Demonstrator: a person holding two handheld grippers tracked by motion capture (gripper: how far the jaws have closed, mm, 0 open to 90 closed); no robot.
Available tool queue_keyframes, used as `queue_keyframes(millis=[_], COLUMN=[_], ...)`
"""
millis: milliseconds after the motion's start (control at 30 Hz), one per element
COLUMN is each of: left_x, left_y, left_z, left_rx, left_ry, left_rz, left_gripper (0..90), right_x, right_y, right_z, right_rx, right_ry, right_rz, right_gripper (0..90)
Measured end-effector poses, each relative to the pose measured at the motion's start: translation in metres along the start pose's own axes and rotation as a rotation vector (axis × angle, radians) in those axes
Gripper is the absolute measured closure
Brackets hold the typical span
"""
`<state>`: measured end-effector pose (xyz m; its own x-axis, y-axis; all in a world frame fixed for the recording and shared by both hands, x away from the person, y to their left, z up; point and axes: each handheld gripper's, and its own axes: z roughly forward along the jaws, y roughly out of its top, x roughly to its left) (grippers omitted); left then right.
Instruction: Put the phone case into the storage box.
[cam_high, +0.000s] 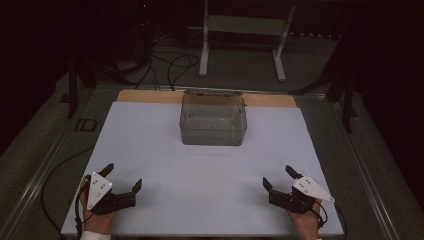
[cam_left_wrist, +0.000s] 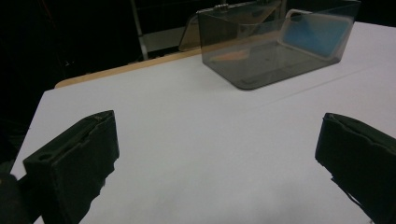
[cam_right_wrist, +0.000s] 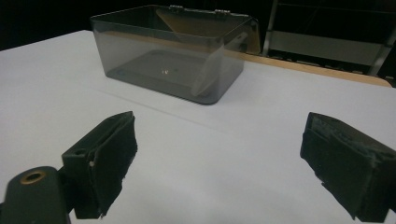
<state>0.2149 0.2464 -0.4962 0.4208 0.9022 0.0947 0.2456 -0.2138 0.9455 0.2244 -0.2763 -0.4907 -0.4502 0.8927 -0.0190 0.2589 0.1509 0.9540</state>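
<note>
Left gripper (cam_high: 123, 178) and right gripper (cam_high: 279, 177) both wide open, empty, low in frame; left gripper view reveals a blue-backed phone case (cam_left_wrist: 314, 33) inside the box (cam_high: 213, 120).

A dim room surrounded the white-topped table (cam_high: 210, 200); a white metal stand (cam_high: 243, 30) stood at upper centre, black cables (cam_high: 170, 67) trailing across grey floor (cam_high: 240, 75).
</note>
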Motion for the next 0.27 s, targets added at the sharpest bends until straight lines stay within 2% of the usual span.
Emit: queue_keyframes(millis=[267], left_x=[0.0014], left_y=[-0.0008], left_z=[0.0007], left_rx=[0.006], left_ry=[0.019], left_rz=[-0.008], left_gripper=[0.3], right_x=[-0.0024], right_y=[-0.0023], right_z=[-0.0001], right_rx=[0.009], right_ry=[0.001], right_rz=[0.002], right_gripper=[10.6])
